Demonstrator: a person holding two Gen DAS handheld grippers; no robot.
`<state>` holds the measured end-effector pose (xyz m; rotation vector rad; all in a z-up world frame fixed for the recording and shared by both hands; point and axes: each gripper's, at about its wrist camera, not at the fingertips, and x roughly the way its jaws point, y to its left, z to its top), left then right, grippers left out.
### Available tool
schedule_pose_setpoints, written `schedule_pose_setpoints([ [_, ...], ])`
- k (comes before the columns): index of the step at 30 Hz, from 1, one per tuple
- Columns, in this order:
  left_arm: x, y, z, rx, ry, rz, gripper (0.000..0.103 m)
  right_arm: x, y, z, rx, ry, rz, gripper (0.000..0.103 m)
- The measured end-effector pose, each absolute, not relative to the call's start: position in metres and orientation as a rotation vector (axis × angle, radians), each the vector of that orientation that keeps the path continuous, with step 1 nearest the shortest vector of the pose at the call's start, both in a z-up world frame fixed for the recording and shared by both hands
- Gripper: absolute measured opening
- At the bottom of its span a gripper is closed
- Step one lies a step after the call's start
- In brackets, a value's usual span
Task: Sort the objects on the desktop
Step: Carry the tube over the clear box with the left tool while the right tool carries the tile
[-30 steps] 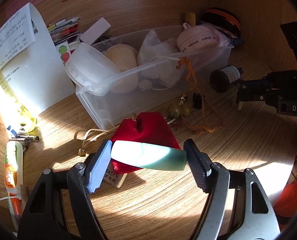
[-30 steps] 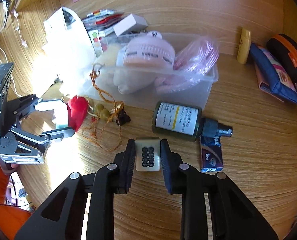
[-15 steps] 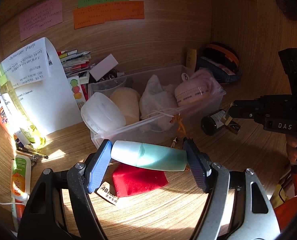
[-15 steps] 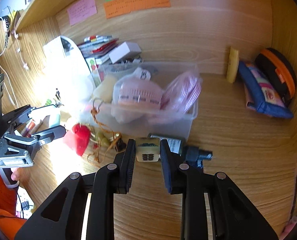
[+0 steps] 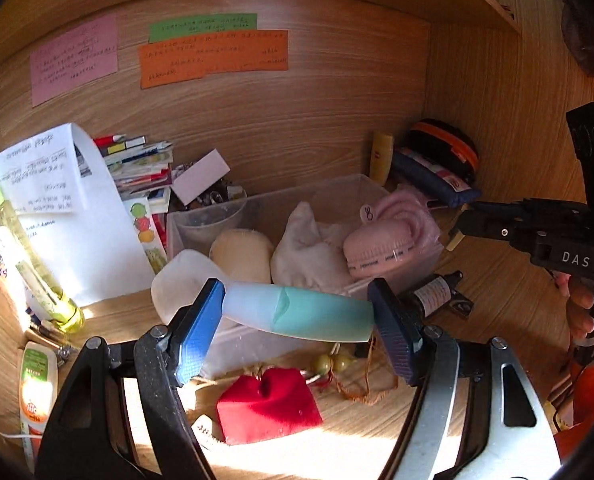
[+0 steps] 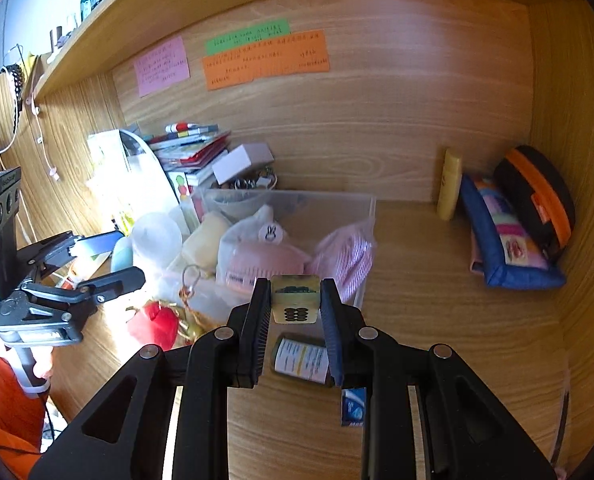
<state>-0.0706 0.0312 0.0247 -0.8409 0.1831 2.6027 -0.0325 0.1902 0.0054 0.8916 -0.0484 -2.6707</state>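
My left gripper is shut on a white and teal tube, held crosswise above the front edge of the clear plastic bin. My right gripper is shut on a small cream mahjong tile with black dots, held in the air in front of the bin. The bin holds a pink fan, a white pouch, a beige item and a white lid. The left gripper also shows at the left of the right wrist view.
On the desk lie a red pouch, a beaded tassel cord, a dark bottle and a small blue box. A blue pouch and orange-black case sit at right. Papers, bottles and tubes crowd the left.
Both grippers have risen from the desk with their objects held. The left gripper with the tube moved from over the red pouch up toward the bin's front edge.
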Motion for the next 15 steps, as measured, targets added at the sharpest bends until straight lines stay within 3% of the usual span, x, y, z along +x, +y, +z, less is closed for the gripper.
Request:
schedule_pose_setpoints([
  [15, -0.132, 0.049, 0.007, -0.962, 0.142, 2.571, 0.073, -0.062, 0.19, -0.004, 0.922, -0.028, -2.644, 0.022],
])
